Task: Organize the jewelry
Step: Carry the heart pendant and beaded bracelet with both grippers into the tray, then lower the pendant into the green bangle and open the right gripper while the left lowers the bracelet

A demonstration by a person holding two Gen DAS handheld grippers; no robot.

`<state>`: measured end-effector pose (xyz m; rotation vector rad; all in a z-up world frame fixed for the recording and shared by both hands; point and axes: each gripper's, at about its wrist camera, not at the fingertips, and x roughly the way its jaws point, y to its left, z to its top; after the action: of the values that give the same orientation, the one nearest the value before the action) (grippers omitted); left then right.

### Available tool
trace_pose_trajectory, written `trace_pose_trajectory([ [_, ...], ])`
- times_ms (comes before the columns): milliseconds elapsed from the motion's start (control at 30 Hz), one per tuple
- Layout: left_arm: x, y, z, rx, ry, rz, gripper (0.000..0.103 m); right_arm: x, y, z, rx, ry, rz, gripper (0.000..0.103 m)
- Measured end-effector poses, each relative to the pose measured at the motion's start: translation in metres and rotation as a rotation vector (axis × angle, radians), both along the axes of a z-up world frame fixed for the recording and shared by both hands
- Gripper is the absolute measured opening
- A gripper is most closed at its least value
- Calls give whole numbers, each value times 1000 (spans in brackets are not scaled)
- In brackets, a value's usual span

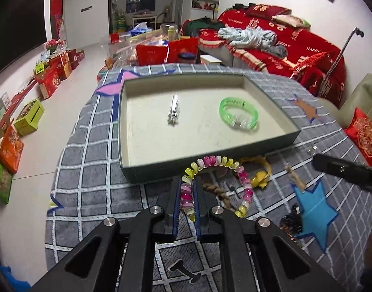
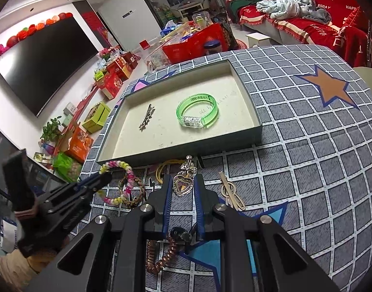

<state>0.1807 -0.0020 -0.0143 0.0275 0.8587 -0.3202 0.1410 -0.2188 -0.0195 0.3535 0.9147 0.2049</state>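
Observation:
In the left wrist view my left gripper (image 1: 187,185) is shut on one side of a bracelet of pink, yellow and white beads (image 1: 244,187); the rest of the loop hangs out to the right, just in front of the tray. The grey-green tray (image 1: 161,168) holds a silver hair clip (image 1: 173,110) and a green bangle (image 1: 238,115). In the right wrist view my right gripper (image 2: 183,178) is shut on a heart pendant (image 2: 182,185) over the cloth, near the tray (image 2: 186,152). The left gripper (image 2: 105,175) and the bead bracelet (image 2: 127,182) show at the left there.
Loose on the grey checked cloth lie a brown braided band (image 1: 215,189), a yellow band (image 1: 258,176), a gold hair clip (image 2: 232,192) and a copper spiral hair tie (image 2: 161,255). The table edge drops to the floor on the left. A red sofa (image 1: 295,48) stands beyond the table.

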Motion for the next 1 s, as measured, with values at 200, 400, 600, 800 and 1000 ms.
trace_pose_trajectory([
  [200, 17, -2, 18, -32, -20, -12, 26, 21, 2, 10, 0, -7, 10, 19],
  [400, 57, -10, 24, -42, -15, -9, 26, 62, 12, 14, -50, -11, 29, 19],
  [600, 101, -21, 15, -19, 26, 3, 26, 107, 17, 0, -97, 28, 33, 19],
  [800, 130, -34, -5, 11, 88, -12, 26, 142, 19, -21, -129, 80, 29, 19],
  [1000, 146, -51, -19, 71, 131, -28, 26, 161, 14, -42, -98, 147, 19, 19],
])
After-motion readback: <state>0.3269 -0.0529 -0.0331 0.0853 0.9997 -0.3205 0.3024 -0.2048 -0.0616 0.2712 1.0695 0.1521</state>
